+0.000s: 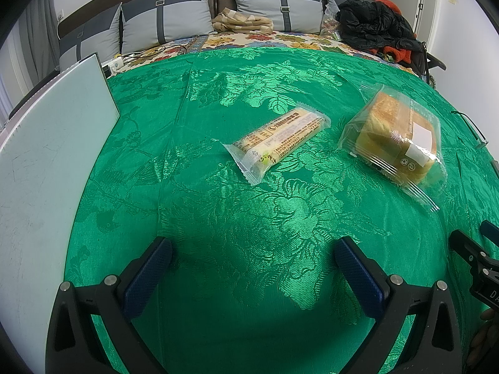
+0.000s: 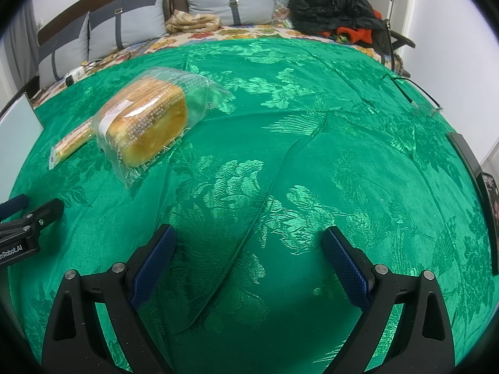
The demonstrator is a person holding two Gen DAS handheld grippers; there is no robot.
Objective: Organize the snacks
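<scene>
— Green brocade bedspread (image 1: 249,218), glossy, woven with leaves and blooms, spread over a bed. What on it?

— Two snacks. Long wrapped bar (image 1: 277,141), flat and rectangular, clear crimped film with a tan printed band; lettering too small to read. Just to its right, apart from it, a bagged bread loaf (image 1: 396,140): golden, blocky, in loose crinkled clear plastic with a white label and small round marks. From the right wrist view, same loaf (image 2: 146,124) at upper left, print on the bag unreadable, bar (image 2: 70,141) peeking out beyond it.

— And the tools?

— Left hand-held gripper (image 1: 252,255) low over the cloth, near edge, jaws spread wide, nothing between them; blue textured pads (image 1: 146,277) on black plastic arms with silver bolts. Right hand-held gripper (image 2: 248,249) likewise released, empty, over bare brocade well right of the loaf. Each visible at the edge of the other's view; partial white lettering "nRobot.AI" on the left one's body.

— Around that?

— Pale flat board (image 1: 53,155) propped at the left edge of the bedspread. Thin black cable (image 2: 408,90) at far right. Beyond the green, a floral sheet (image 1: 249,39), grey two-tone cushions (image 1: 168,15) with straps and buckles against a dark headboard, a folded beige blanket (image 1: 241,21), a heap of black and orange clothing (image 1: 380,28). White walls behind.
</scene>
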